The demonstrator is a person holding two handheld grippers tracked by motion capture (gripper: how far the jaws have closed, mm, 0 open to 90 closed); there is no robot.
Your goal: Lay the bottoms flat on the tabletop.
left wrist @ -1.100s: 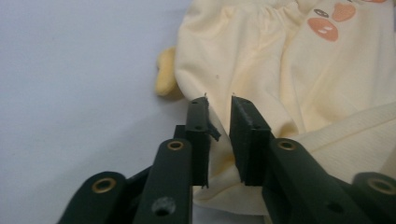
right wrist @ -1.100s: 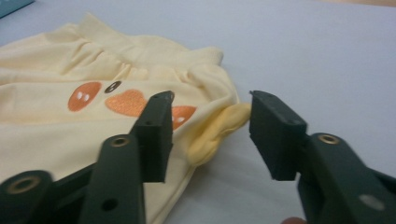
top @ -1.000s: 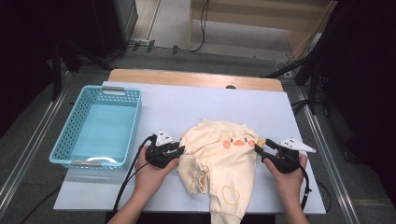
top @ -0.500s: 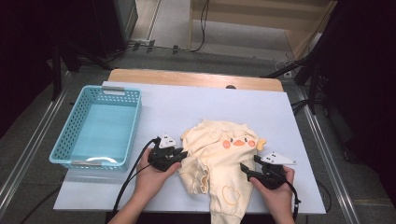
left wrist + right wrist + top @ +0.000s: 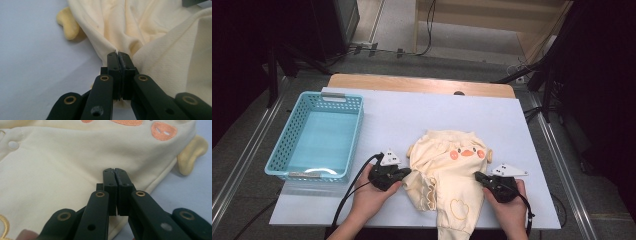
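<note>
Flanking garment [image 5: 451, 175]: empty basket [image 5: 292, 150] leftward.

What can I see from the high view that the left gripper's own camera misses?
The high view takes in the blue basket, the white table, the person's hands, the right gripper and the garment's orange duck face. The left gripper view gives the close detail: the left gripper with its jaws shut on a fold of cloth, and the weave itself. Both show the cream garment and its yellow ear flap.
</note>
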